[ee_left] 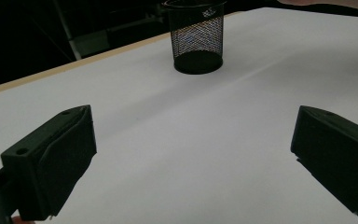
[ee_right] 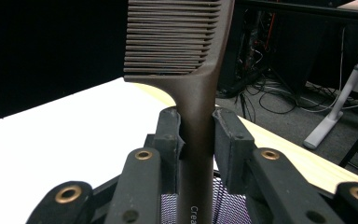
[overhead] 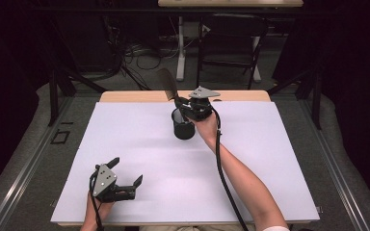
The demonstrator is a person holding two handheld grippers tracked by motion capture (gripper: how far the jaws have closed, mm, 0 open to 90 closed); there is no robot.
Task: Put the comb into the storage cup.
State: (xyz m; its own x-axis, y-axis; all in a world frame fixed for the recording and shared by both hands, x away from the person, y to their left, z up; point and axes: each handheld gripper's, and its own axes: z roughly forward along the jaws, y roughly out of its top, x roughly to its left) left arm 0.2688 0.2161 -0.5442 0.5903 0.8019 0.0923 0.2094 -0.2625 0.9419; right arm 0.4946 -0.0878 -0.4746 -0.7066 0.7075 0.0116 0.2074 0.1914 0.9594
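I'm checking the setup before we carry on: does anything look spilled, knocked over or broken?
Nothing stands out. The mesh cup stands upright on the white table cover, and the right gripper holds an intact brown comb above it.

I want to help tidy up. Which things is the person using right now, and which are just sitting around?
In use:
- comb, clamped in the right tongs
- mesh cup, right under the comb
- left tongs, open and waiting above the table

Just around:
- table with its white cover
- chair behind the table
- cables on the floor
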